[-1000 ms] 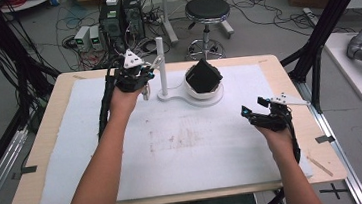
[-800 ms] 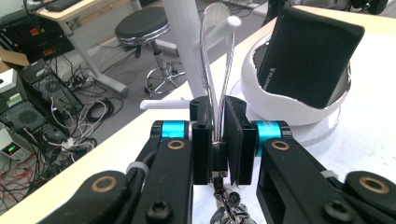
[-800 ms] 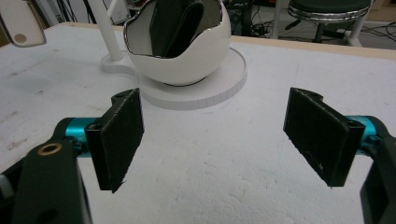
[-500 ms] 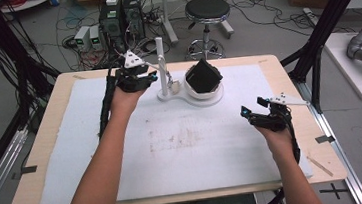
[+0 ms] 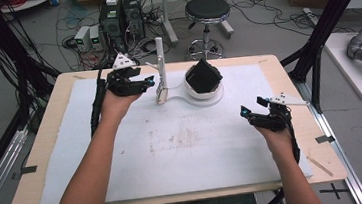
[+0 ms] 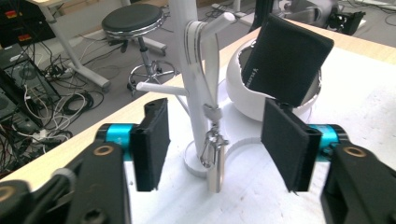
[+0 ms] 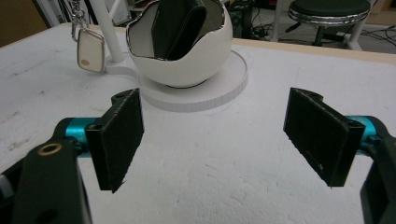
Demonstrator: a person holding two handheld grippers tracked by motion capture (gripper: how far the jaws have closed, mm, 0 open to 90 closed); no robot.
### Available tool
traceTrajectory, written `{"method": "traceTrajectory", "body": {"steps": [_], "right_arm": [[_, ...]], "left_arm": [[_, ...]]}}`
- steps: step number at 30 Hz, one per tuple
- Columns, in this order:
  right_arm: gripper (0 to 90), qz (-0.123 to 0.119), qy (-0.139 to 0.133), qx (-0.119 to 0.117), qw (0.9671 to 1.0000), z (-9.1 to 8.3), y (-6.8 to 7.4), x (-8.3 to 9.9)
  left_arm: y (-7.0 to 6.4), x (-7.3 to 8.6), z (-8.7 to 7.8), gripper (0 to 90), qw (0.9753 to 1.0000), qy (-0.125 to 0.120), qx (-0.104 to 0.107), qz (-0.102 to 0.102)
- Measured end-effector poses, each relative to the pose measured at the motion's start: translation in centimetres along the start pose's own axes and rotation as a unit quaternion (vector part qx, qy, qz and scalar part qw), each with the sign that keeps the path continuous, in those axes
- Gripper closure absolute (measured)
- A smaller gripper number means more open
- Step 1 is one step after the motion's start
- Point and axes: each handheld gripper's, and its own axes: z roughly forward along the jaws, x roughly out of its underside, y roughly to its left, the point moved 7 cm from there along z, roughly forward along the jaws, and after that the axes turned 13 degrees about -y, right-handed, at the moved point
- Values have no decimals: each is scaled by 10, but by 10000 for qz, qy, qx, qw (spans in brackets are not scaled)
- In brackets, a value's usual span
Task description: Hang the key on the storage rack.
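Observation:
A white peg stand [image 5: 160, 59] rises at the back of the table, and a white key fob [image 5: 160, 94] hangs from it on a strap and metal clip. My left gripper [image 5: 147, 82] is open just left of the stand. In the left gripper view the key fob [image 6: 215, 165] dangles between and beyond the open left gripper's [image 6: 215, 144] pads, not touching them. A white egg-shaped bowl [image 5: 207, 90] on a round base holds a black wallet [image 5: 202, 76] standing on edge. My right gripper [image 5: 252, 107] hovers open and empty at the table's right. In its own view the right gripper [image 7: 217, 135] faces the bowl [image 7: 187, 56].
A white foam sheet [image 5: 183, 147] covers most of the wooden table [image 5: 47, 145]. Behind the table are a black stool [image 5: 206, 9], computer boxes [image 5: 120, 15] and floor cables. Black frame poles [image 5: 323, 33] stand at the right.
My left gripper has shifted slightly toward the near side beside the stand. The right gripper has stayed where it was.

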Motion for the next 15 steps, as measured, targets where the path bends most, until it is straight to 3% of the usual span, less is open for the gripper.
{"method": "traceTrajectory", "body": {"steps": [6,15], "right_arm": [[205,-2,-34,-7,10000,2,4,-3],[204,-8,-51,15,10000,2,3,-4]], "left_arm": [[-2,2,-14,344,9999,-96,57,-85],[-1,11,-39,287,9997,-176,186,-37]]}}
